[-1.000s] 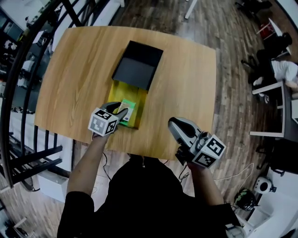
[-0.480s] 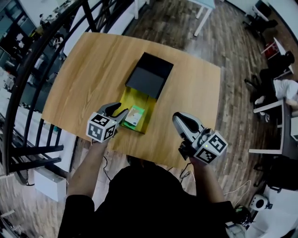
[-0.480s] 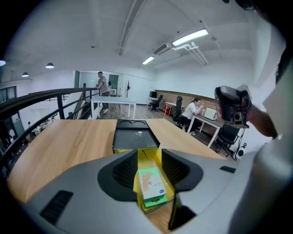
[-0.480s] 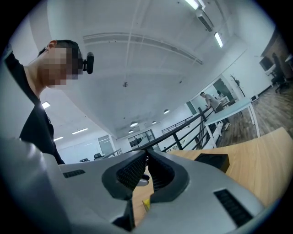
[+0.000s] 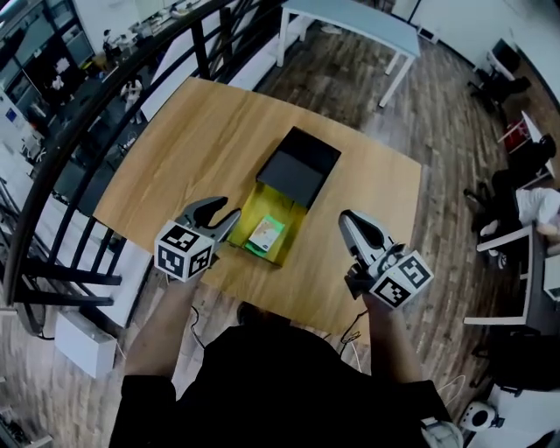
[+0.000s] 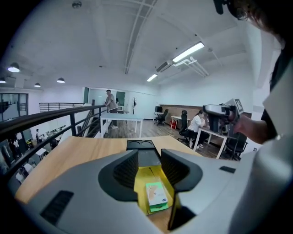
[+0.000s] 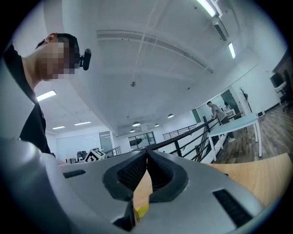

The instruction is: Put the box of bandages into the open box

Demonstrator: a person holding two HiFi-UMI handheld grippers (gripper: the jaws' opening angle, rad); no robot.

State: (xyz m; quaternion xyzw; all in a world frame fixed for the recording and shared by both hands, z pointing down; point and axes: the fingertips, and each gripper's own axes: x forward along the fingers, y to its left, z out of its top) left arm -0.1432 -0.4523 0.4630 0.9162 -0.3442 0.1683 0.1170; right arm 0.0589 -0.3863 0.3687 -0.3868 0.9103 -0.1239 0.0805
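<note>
The green-and-white box of bandages (image 5: 265, 234) lies flat inside the yellow open box (image 5: 248, 217) on the wooden table. A black lid (image 5: 297, 166) lies against the yellow box's far end. My left gripper (image 5: 226, 210) hovers just left of the yellow box, open and empty. In the left gripper view the box of bandages (image 6: 156, 196) shows below and beyond the parted jaws of the left gripper (image 6: 149, 161). My right gripper (image 5: 346, 219) is held right of the yellow box, apart from it, shut with nothing held. The right gripper (image 7: 147, 156) has its pads touching.
The round-cornered wooden table (image 5: 188, 140) has its near edge just under both grippers. A black railing (image 5: 105, 114) runs along the left. A white-legged table (image 5: 350, 17) stands beyond, and desks with a seated person (image 5: 534, 206) are at the far right.
My left gripper has drawn back to the left from the yellow box, leaving the box of bandages lying in it. The head view has shifted, and the right gripper stays shut at the right.
</note>
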